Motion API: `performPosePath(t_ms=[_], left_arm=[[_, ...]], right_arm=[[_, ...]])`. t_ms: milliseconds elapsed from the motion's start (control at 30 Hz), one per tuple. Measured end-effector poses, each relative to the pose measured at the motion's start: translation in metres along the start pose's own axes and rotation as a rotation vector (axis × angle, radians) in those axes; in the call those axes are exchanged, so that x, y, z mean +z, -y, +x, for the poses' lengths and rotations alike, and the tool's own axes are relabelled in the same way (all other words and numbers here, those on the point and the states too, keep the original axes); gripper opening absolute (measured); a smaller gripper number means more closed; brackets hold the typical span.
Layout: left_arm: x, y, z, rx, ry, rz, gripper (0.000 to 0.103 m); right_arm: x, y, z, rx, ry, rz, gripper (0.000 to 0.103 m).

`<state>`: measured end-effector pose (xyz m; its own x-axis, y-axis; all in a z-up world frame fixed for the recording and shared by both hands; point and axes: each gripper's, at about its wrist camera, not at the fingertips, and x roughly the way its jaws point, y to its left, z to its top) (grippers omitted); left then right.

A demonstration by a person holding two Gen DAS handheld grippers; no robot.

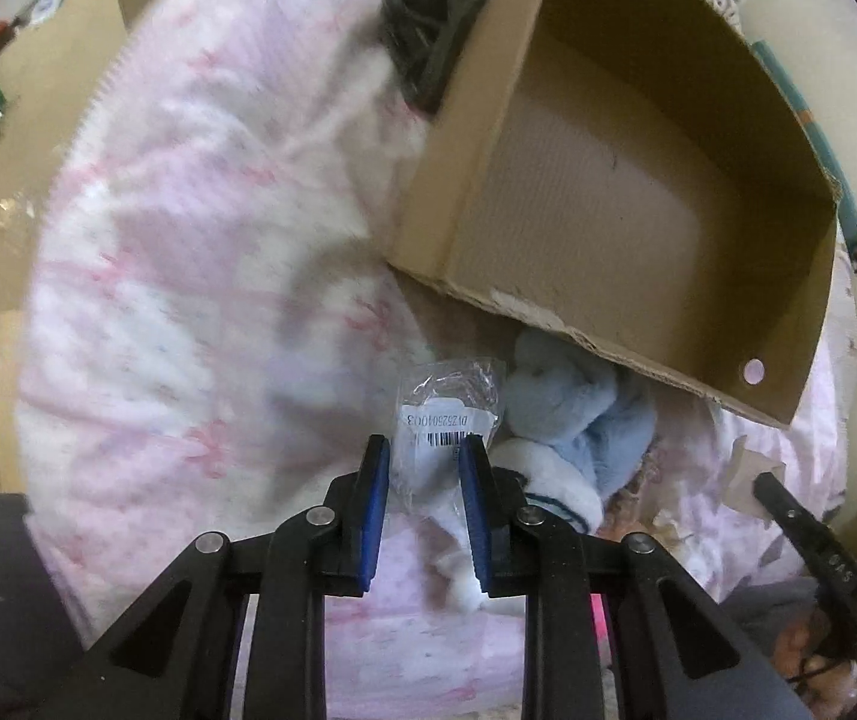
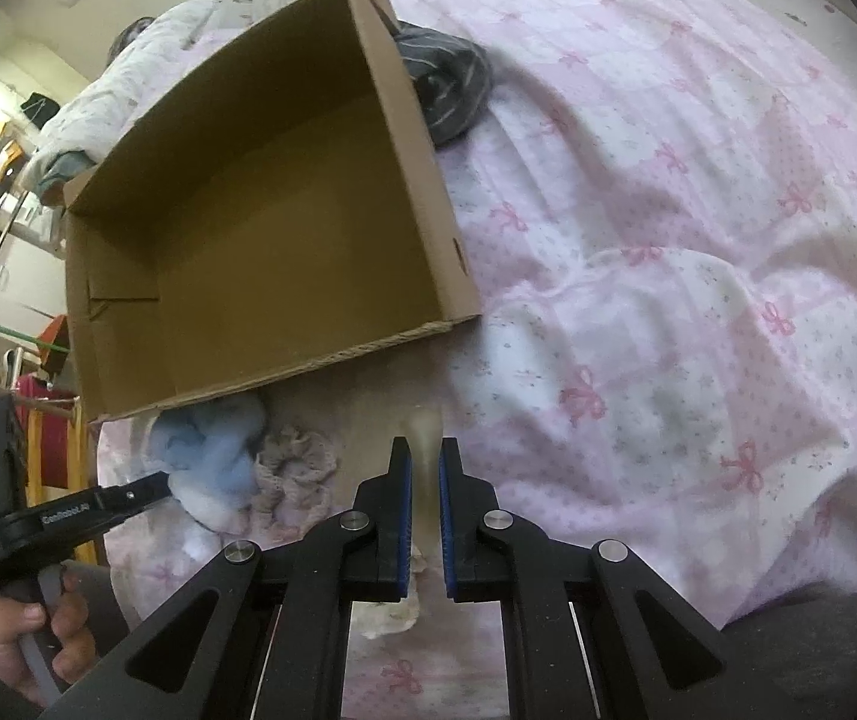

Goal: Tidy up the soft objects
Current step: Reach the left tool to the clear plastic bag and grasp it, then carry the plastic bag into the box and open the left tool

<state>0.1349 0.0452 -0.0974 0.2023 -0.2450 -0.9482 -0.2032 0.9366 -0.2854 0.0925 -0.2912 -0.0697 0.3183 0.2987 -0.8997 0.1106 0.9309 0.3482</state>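
Evidently both grippers are picking soft things off the pink bedspread (image 2: 698, 228) to drop them into the empty cardboard box (image 2: 260, 222), which is sitting open just beyond them. The left gripper (image 1: 425, 450) is closing around a clear plastic bag (image 1: 449, 402) with a barcode label, beside a blue plush toy (image 1: 572, 414) that is lying against the box's near wall. The right gripper (image 2: 425, 456) is pinching a pale, cream-coloured soft item (image 2: 426, 480), too blurred to identify. A dark striped garment (image 2: 449, 90) is waiting behind the box.

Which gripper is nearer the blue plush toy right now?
Left. The left gripper sits right beside the blue plush toy, its tips against it; the right gripper is off to its side, past a crumpled cloth.
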Motion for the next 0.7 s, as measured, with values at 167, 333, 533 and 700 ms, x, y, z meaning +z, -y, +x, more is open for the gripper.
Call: performPosePath(t_ms=[167,333,533,700], left_arm=[[-0.006,-0.003,-0.013,0.051,0.043,0.031,0.022],[-0.008,-0.012,-0.017,0.057,0.055,0.034,0.022],[-0.02,-0.002,-0.065,0.031,0.119,0.083,0.022],[-0.001,0.013,-0.087,0.018,0.168,0.12,0.021]], right_arm=[[-0.007,-0.015,0.0,0.045,0.008,-0.018,0.009],[-0.009,-0.021,-0.002,0.142,-0.002,-0.024,0.009],[0.0,-0.036,-0.026,0.254,0.031,-0.068,0.009],[0.02,-0.05,-0.044,0.294,0.081,-0.094,0.009]])
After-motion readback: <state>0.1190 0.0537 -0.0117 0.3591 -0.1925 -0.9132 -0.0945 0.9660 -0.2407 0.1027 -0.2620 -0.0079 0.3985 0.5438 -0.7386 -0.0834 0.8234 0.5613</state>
